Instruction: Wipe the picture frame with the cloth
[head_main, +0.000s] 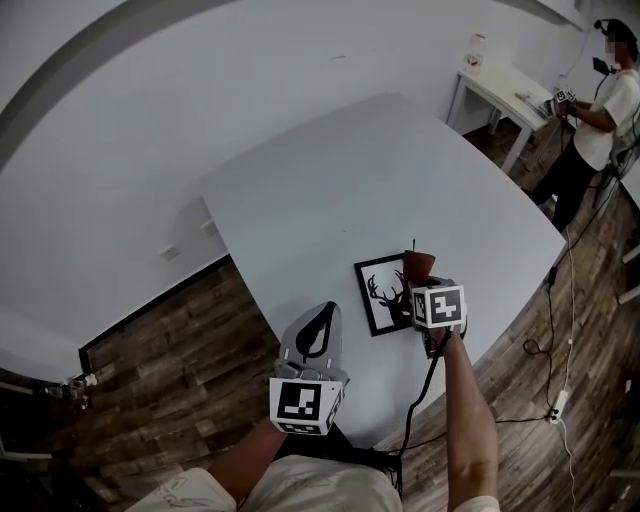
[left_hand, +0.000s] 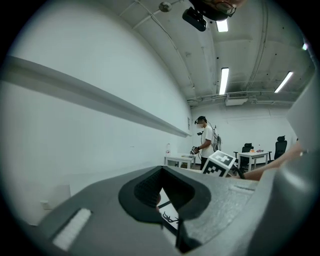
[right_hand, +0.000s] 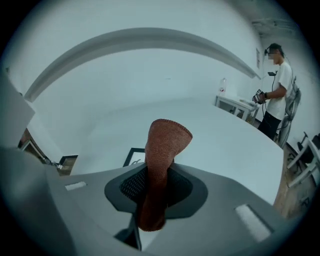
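Observation:
A black picture frame (head_main: 383, 295) with a deer silhouette lies flat near the front edge of the white table (head_main: 380, 180). My right gripper (head_main: 422, 280) is shut on a reddish-brown cloth (head_main: 418, 264), which it holds at the frame's right edge. In the right gripper view the cloth (right_hand: 161, 165) sticks up between the jaws of the right gripper (right_hand: 156, 175), with a corner of the frame (right_hand: 133, 155) behind it. My left gripper (head_main: 328, 308) is shut with nothing in it, left of the frame over the table's front edge. In the left gripper view, the frame (left_hand: 169, 214) shows through the hollow between the jaws of the left gripper (left_hand: 162, 169).
A person (head_main: 602, 105) stands at the back right beside a small white table (head_main: 505, 85) that has a bottle (head_main: 477, 50) on it. Cables (head_main: 556, 395) run over the wooden floor to the right. A white wall lies behind the table.

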